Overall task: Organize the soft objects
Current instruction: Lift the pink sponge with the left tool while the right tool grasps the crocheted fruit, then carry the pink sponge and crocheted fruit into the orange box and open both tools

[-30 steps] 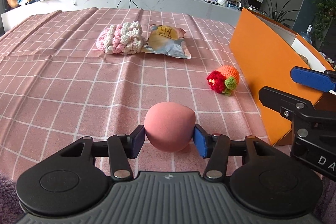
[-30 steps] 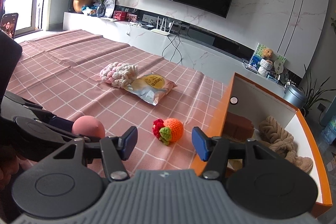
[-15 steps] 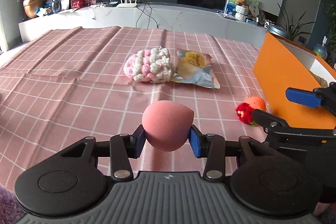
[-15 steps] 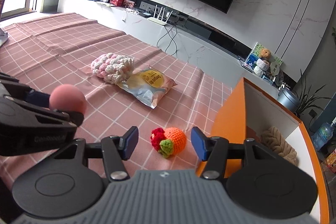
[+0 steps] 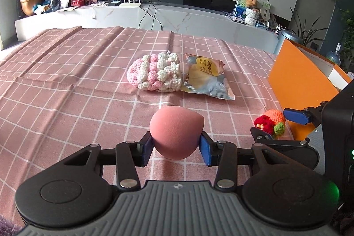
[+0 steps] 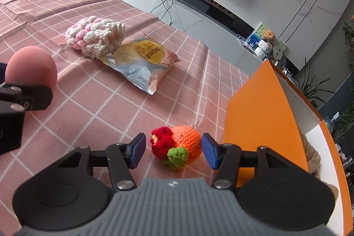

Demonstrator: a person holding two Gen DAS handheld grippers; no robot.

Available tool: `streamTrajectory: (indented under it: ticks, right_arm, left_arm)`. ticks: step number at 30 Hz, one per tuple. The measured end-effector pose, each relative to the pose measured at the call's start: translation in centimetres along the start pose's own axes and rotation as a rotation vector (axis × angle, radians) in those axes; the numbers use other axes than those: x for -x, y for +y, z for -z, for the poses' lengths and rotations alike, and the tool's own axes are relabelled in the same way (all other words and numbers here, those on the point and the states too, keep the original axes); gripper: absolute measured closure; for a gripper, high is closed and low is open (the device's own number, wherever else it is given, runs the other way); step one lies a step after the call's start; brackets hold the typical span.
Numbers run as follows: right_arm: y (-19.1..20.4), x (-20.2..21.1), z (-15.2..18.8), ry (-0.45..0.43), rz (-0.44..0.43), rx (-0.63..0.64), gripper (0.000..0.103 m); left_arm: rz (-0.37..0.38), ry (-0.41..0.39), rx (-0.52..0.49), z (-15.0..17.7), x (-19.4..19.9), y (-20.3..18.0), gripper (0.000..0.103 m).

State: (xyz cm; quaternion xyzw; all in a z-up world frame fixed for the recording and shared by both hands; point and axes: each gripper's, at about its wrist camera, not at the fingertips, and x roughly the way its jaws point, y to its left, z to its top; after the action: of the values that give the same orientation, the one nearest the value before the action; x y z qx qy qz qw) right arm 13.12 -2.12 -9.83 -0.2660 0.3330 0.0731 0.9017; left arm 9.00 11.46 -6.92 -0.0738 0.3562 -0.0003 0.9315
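Observation:
My left gripper (image 5: 176, 148) is shut on a pink foam ball (image 5: 176, 131), held just above the checked pink tablecloth (image 5: 66, 90); the ball (image 6: 31, 69) also shows at the left of the right wrist view. My right gripper (image 6: 173, 150) is open, its blue pads on either side of an orange crocheted toy (image 6: 178, 146) with red and green tufts; a gap shows on the left and the right pad is close. That toy (image 5: 271, 122) lies against the orange box (image 6: 261, 116). A pink-and-white crocheted piece (image 5: 156, 75) rests further back.
A yellow-and-silver snack bag (image 5: 206, 79) lies beside the crocheted piece. The orange box (image 5: 301, 79) holds a beige plush item (image 6: 310, 153) inside. Behind the table run a white TV bench (image 5: 177, 17) and a wall-mounted screen.
The left gripper closed onto the pink ball and lifted it off the cloth. The right gripper came down and forward until its pads bracket the orange toy.

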Motion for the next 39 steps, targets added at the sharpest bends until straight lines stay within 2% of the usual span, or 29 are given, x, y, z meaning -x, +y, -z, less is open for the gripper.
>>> streamTrajectory:
  ticks: [4,10,19,25,29,34,39]
  right_arm:
    - [-0.3,-0.8,0.0,0.015,0.027,-0.008,0.052]
    - [-0.6,-0.7,-0.1,0.014,0.015,-0.021,0.055]
    - [-2.5,4.8,-0.5,-0.090,-0.087,-0.079,0.055]
    - [-6.7,9.2,-0.4,-0.176,-0.174,-0.176,0.055]
    - [-10.6,10.8,0.4,-0.194,-0.200,-0.271,0.055]
    - [-15.8,11.7,1.7,-0.201,-0.199,-0.378,0.055]
    - [-20.6,11.1,2.9,-0.196,-0.187,-0.444,0.055]
  left_arm:
    - [0.005,0.005,-0.008,0.2,-0.2,-0.2,0.053]
    - [0.006,0.008,-0.010,0.3,-0.1,-0.2,0.053]
    - [0.021,-0.028,-0.025,-0.4,2.2,-1.0,0.054]
    - [0.063,-0.073,-0.058,-2.0,4.6,-3.0,0.054]
    - [0.123,-0.098,-0.084,-3.6,5.8,-5.0,0.054]
    - [0.196,-0.119,-0.173,-5.8,6.4,-8.9,0.054]
    - [0.298,-0.090,-0.259,-8.5,5.3,-13.5,0.053]
